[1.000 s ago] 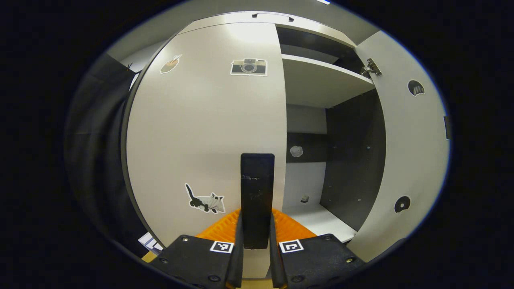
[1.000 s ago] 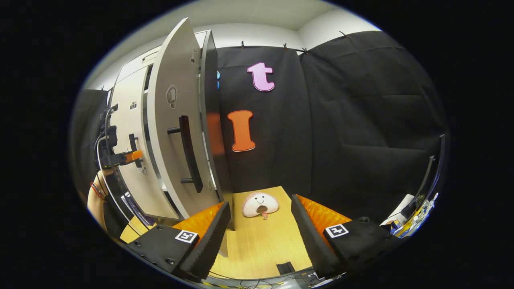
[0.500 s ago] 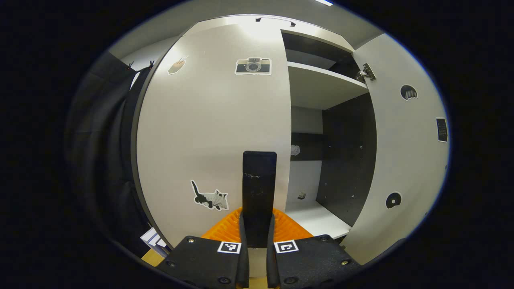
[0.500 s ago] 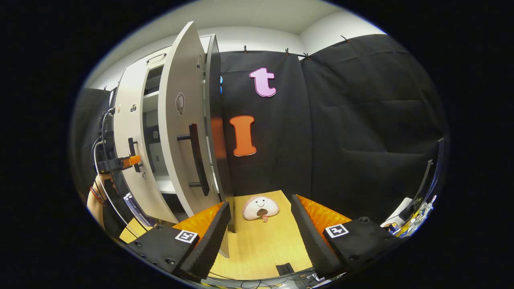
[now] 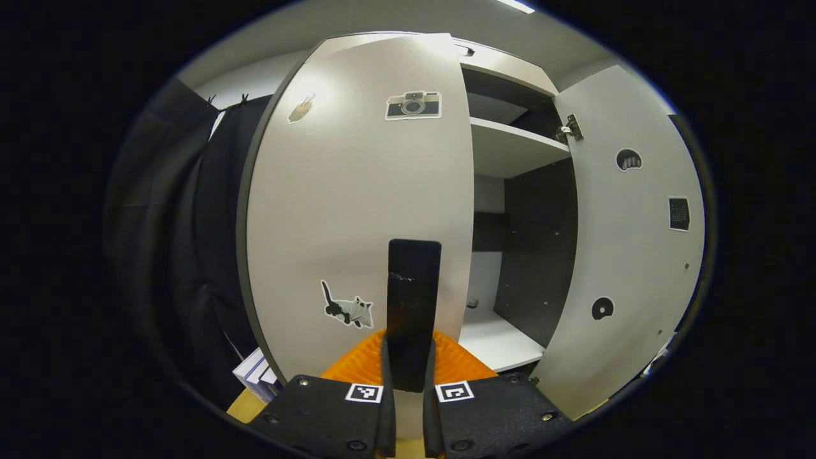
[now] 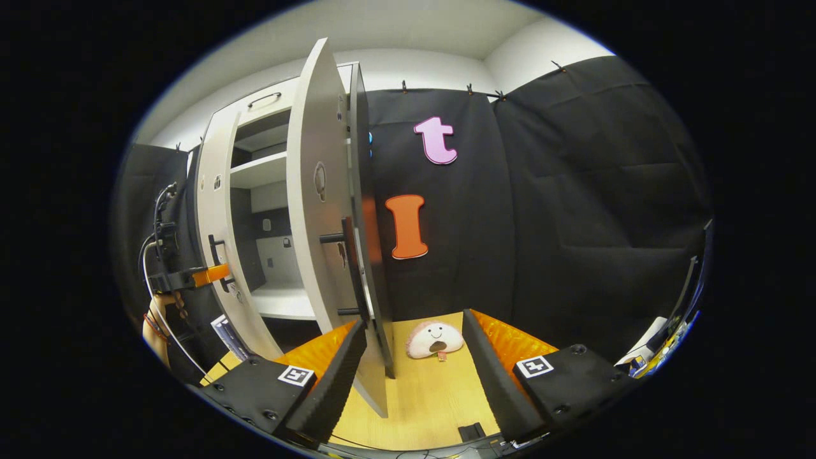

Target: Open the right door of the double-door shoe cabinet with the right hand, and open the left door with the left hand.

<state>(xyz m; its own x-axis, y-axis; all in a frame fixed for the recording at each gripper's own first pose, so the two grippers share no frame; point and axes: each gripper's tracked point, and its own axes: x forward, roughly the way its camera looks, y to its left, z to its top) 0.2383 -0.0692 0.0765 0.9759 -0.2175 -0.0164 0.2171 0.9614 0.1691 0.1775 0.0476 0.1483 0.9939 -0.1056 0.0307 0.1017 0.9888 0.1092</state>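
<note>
The pale left door (image 5: 357, 191) of the shoe cabinet carries stickers and stands partly swung out. My left gripper (image 5: 409, 357) is shut on its black bar handle (image 5: 413, 299), which runs up from between the fingers. The right door (image 5: 631, 255) stands wide open, baring a shelf (image 5: 510, 150) and dark inner walls. In the right gripper view the right door (image 6: 312, 223) is nearly edge-on with its black handle (image 6: 350, 268) free. My right gripper (image 6: 413, 325) is open and holds nothing, just in front of that door's lower edge. The left gripper (image 6: 220, 273) shows far left at the left door (image 6: 213, 210).
A round plush toy (image 6: 435, 339) lies on the wooden floor (image 6: 421, 395) by the black cloth wall. Some flat printed items (image 5: 255, 373) lean at the cabinet's lower left. Small clutter (image 6: 663, 338) sits at the far right edge. A hand (image 6: 156, 312) holds the left gripper.
The left door has swung further out with my left gripper on its handle. In the right gripper view more of the cabinet's inside now shows; that gripper stays open.
</note>
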